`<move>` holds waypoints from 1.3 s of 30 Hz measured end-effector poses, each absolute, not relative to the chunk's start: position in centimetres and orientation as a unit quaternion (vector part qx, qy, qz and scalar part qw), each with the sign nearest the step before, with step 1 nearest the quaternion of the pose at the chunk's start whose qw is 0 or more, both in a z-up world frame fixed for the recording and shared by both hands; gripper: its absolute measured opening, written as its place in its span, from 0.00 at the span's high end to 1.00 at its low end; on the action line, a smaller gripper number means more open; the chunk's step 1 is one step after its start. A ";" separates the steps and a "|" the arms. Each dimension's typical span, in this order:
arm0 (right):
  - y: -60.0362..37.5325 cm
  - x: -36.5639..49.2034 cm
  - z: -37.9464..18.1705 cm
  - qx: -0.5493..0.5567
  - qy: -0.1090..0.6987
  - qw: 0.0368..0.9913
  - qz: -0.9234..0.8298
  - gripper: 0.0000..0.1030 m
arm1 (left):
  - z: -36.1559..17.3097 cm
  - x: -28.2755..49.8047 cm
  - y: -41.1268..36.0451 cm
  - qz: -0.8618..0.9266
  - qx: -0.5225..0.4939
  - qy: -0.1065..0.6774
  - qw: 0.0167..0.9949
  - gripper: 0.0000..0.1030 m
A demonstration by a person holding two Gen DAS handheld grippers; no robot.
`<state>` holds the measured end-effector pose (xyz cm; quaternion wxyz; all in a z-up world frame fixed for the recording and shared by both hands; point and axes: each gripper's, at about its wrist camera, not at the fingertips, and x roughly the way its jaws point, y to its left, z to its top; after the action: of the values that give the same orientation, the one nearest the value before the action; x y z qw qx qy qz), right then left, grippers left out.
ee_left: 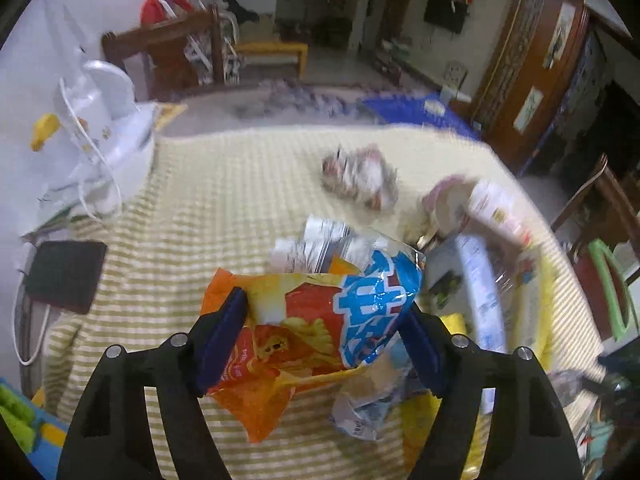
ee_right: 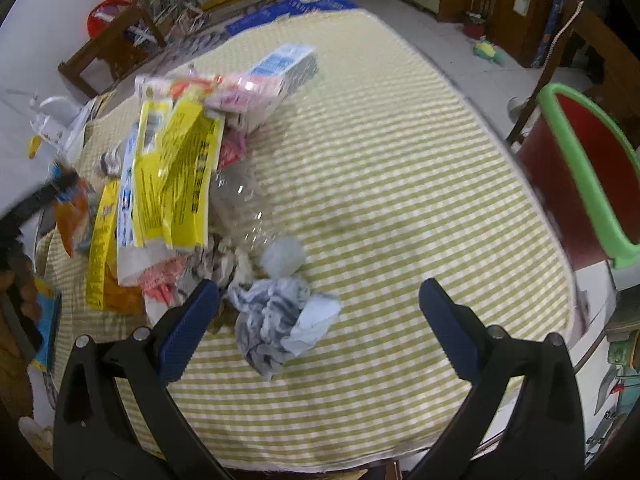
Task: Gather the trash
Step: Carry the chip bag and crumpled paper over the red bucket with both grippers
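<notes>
My left gripper (ee_left: pixel 322 340) is shut on an orange and blue snack bag (ee_left: pixel 308 328) and holds it above the striped tablecloth (ee_left: pixel 208 200). Crumpled paper (ee_left: pixel 360 178) and other wrappers lie beyond it. My right gripper (ee_right: pixel 320 320) is open and empty over the table. A crumpled grey-white paper ball (ee_right: pixel 280 320) lies between its fingers, nearer the left finger (ee_right: pixel 188 328). A pile of trash sits to its left: yellow wrappers (ee_right: pixel 176 176), a carton box (ee_right: pixel 272 80) and a clear plastic bottle (ee_right: pixel 240 204). The left gripper with the bag also shows in the right wrist view (ee_right: pixel 68 204).
A red bin with a green rim (ee_right: pixel 584 172) stands beside the table's right edge. A white appliance (ee_left: pixel 100 136) and a dark tablet (ee_left: pixel 66 276) sit at the table's left. Wooden chairs (ee_left: pixel 180 52) stand behind the table.
</notes>
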<state>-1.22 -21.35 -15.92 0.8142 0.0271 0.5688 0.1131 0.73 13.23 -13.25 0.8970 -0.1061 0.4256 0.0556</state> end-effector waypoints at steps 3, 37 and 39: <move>-21.0 -1.2 -17.5 0.031 0.590 0.797 0.123 0.09 | -10.4 0.1 12.3 0.044 -0.113 0.392 0.912 0.31; -44.3 3.4 -7.6 0.126 0.428 0.895 0.006 0.55 | -2.9 7.3 -19.8 -0.194 -0.054 0.352 0.914 0.31; -46.4 4.2 -8.3 0.120 0.433 0.893 -0.013 0.55 | -3.2 7.7 -21.5 -0.200 -0.054 0.358 0.910 0.31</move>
<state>4.21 -46.37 -8.29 0.8932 0.1197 0.4332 -0.0127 7.65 -21.52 -3.21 0.9104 -0.0545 0.3582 -0.1998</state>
